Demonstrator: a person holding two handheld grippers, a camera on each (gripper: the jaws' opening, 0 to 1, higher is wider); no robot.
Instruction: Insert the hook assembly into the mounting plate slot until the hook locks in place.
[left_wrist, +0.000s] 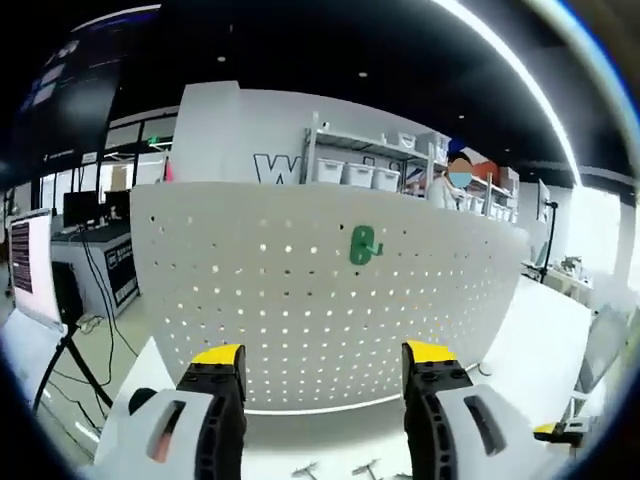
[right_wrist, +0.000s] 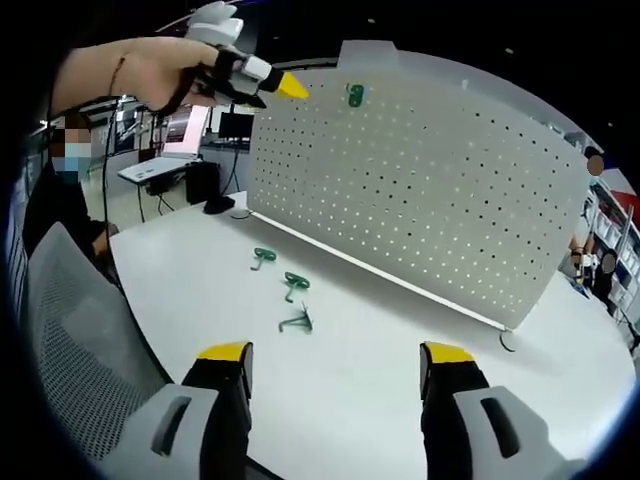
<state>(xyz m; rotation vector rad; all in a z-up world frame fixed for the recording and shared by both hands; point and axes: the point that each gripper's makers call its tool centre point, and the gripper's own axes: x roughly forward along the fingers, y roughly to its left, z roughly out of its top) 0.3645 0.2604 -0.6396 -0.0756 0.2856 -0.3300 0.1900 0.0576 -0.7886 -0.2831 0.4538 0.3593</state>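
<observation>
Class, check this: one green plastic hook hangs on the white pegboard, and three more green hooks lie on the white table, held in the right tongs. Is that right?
Not quite. The right tongs are open and hold nothing. The right gripper view shows the three green hooks lying loose on the white table, one green plastic hook on the white pegboard.

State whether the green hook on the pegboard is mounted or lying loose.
Mounted: the green hook sits high on the upright white pegboard, off the table. Whether it has locked, cannot tell.

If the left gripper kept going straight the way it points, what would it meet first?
Probably the white pegboard: the left gripper, jaws open and empty, faces its lower holes, well below the green hook already on it. Depth is unclear.
</observation>
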